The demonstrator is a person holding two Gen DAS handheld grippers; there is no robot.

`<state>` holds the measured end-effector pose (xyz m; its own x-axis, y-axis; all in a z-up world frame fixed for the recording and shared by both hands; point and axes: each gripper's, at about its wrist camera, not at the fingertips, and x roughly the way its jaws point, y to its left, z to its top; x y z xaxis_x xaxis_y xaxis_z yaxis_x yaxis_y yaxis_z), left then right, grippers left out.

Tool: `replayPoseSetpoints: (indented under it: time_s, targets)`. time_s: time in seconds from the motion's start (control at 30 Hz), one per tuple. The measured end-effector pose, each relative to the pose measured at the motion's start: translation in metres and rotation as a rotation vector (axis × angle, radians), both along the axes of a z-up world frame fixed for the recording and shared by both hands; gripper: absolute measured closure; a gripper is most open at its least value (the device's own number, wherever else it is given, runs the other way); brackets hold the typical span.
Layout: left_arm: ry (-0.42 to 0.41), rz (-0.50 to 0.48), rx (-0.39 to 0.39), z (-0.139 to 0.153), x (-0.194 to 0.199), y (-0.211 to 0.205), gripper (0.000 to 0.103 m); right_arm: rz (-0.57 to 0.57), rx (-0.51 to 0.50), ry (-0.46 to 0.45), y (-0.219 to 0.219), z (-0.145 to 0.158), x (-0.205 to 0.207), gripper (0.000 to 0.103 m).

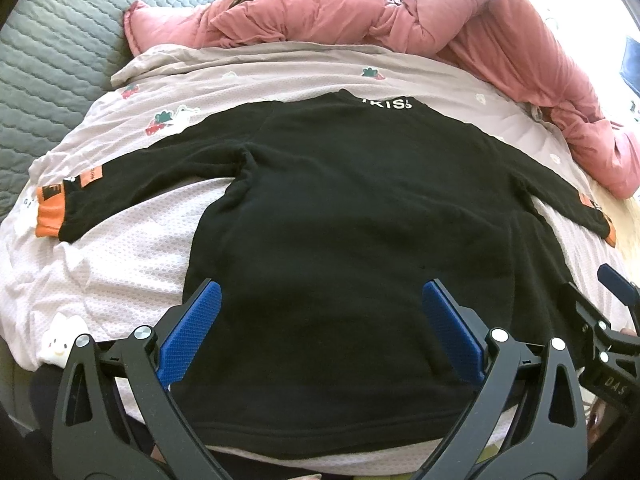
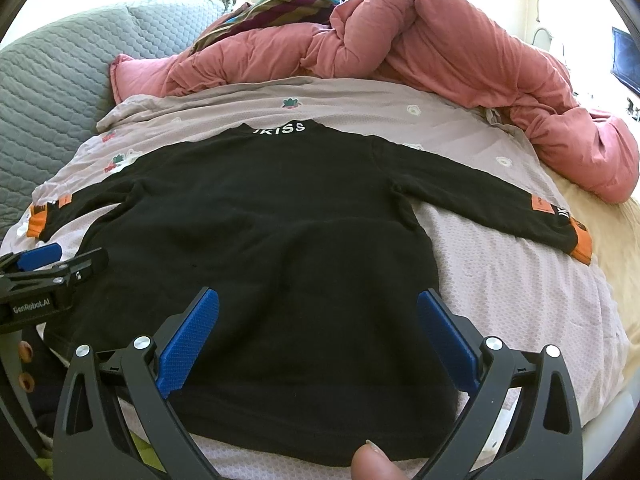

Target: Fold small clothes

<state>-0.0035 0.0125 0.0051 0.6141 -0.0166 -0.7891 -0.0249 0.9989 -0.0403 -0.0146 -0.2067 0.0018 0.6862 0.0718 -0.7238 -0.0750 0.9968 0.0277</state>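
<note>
Left wrist view: grey quilted bed cover [image 1: 52, 60] seen at far left, w/ pale pink printed sheet [image 1: 132, 240] spread beside it.
Left sleeve: black w/ orange cuff [image 1: 50, 216], laid flat on sheet, stretched out to the left.
Left gripper [image 1: 320, 320]: blue-padded fingers [image 1: 192, 332] held wide apart over the lower body of the garment; nothing pinched.
Garment: black long-sleeved fleece sweatshirt [image 1: 340, 208], laid flat on the sheet, hem nearest the cameras, collar w/ white lettering farthest.
Right gripper [image 2: 318, 328]: fingers likewise spread wide above the hem area; nothing gripped. A fingertip [image 2: 374, 464] is seen at bottom edge, right wrist view.
Right sleeve: orange cuff [image 2: 582, 244], stretched out to the right on sheet.
Behind: bunched pink padded duvet [image 2: 440, 48] is piled along the far side & right; striped multicolour cloth [image 2: 288, 4] is seen on top of it.
</note>
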Motion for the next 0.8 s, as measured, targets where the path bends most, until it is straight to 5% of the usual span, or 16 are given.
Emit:
replayPoseSetpoints:
  time_s: [0.8]
  targets:
    - [0.044, -0.045, 0.004, 0.001, 0.041, -0.033, 0.008, -0.165, 0.03, -0.009, -0.074, 0.0, 0.041, 0.004]
